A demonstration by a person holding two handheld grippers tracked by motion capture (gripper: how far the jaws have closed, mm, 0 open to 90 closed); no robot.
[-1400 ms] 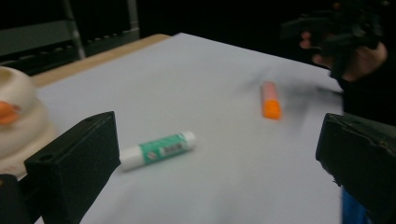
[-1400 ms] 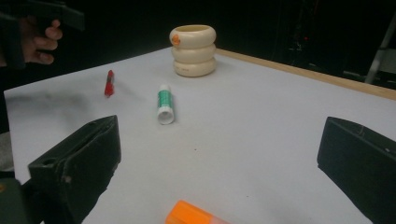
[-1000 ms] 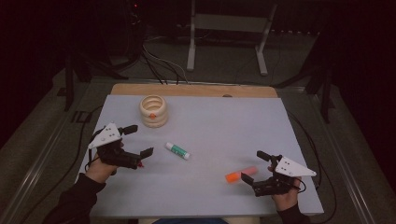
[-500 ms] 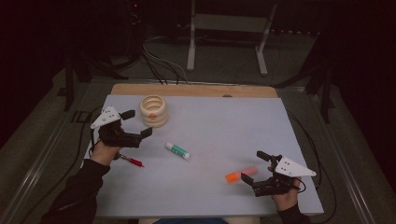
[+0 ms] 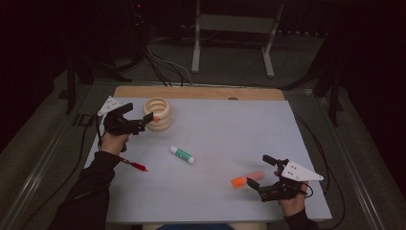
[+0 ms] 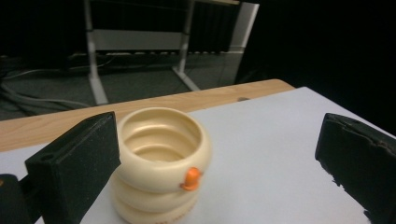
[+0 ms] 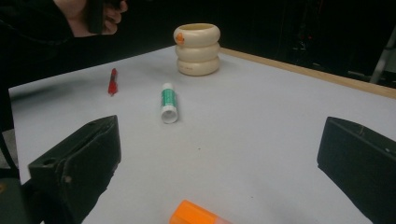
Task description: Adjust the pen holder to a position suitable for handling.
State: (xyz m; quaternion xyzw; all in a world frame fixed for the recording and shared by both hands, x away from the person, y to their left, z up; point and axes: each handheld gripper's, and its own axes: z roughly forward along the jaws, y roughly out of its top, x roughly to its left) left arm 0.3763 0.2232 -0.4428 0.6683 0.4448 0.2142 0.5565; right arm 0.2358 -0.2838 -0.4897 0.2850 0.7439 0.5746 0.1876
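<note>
One ringed cup (image 5: 158,114) | one glue stick (image 5: 182,155) | one red pen (image 5: 134,165) | one orange marker (image 5: 247,179) | both tongs released (empty)

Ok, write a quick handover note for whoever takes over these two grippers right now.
Left gripper: open, empty, jaws beside the cream ringed holder at the table's far left.
Right gripper: open, empty, at the near right, just behind the orange marker.
Red pen lies near the left forearm; green glue stick lies mid-table.
Done: nothing is in the holder as far as the left gripper view shows.
Left: probably pick up marker, pen and glue stick.
</note>
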